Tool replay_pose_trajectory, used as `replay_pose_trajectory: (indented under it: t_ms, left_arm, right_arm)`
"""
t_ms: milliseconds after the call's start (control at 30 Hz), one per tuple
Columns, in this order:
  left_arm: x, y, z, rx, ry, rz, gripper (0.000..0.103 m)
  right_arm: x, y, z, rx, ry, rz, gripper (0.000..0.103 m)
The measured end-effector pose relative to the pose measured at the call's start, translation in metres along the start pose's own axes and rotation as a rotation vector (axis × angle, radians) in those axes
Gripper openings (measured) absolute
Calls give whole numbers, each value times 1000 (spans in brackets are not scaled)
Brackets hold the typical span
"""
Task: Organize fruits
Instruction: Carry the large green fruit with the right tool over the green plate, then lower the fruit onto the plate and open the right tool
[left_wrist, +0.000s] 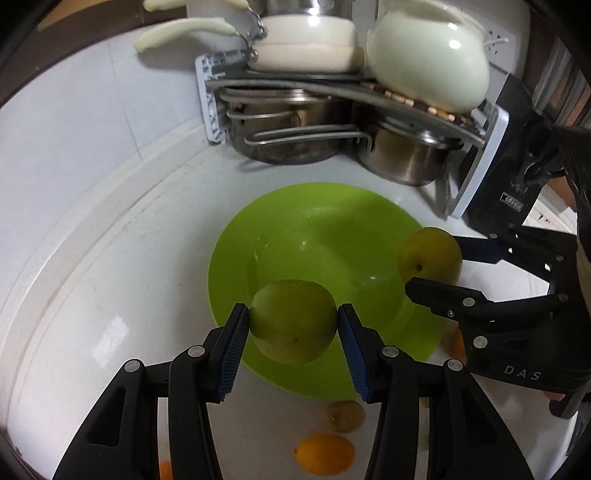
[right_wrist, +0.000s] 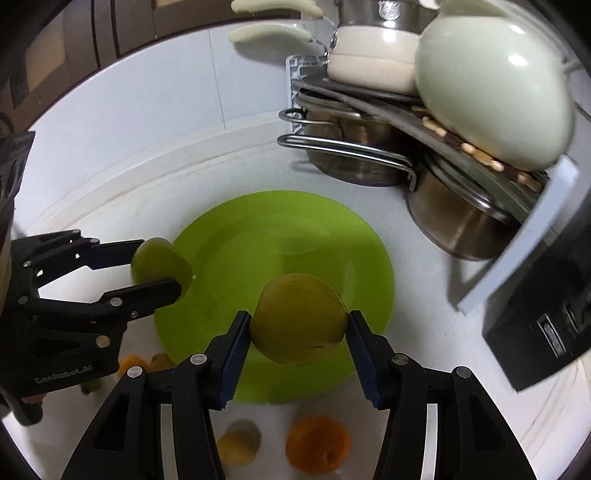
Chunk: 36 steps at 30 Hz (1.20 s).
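- A two-tier rack (left_wrist: 476, 177) stands at the back of the white tabletop (left_wrist: 92, 295), well apart from the plate, with steel pots (left_wrist: 402, 162) under its shelf and a cream pan (left_wrist: 306, 44) and pale green pot (left_wrist: 428, 62) on top.
- A black box (right_wrist: 535, 325) sits just beside the rack's right end.
- Loose on the tabletop near the plate's front edge — an orange (right_wrist: 318, 448) and a small yellowish fruit (right_wrist: 238, 446), both blurred.
- The green plate (right_wrist: 280, 236) lies bare; nothing blocks it.
- The left claw (left_wrist: 293, 325) pinches a round, smooth yellow-green fruit (left_wrist: 293, 321) over the plate's front rim.
- The right claw (right_wrist: 299, 328) pinches a darker, yellow-olive fruit (right_wrist: 299, 317) above the plate — its dimpled end faces the left-hand camera.
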<state>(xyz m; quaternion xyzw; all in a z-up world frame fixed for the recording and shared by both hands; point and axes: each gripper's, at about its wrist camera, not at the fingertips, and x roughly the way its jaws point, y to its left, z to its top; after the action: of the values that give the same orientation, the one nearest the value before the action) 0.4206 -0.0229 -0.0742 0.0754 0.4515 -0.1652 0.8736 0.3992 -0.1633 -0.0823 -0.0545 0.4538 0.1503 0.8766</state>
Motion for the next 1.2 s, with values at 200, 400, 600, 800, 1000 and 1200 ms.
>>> replay_pose_trajectory:
  t_ms: [200,400,600,800,1000,1200]
  left_arm:
    - [20,3,7,20,52,-12,49]
    - [32,1,9,36,77,-22,49]
    - [32,1,9,38,69,-23,49]
    - [29,0,12,30,68,-27,50]
    - [0,0,10,15,5,-1,63]
    - [-50,-1,-4,-14,-89,33,76]
  right_arm:
    - [25,-4,4,-16,73,11,54]
    - [35,-7,1,-18,100,12,54]
    - [39,-8,0,-22,103,14,54]
    - [39,-8,1,-29,104,12,54]
    - [18,-6,-3,-17,54,1,58]
    - [-31,-1,-12,3,-63,-37,64]
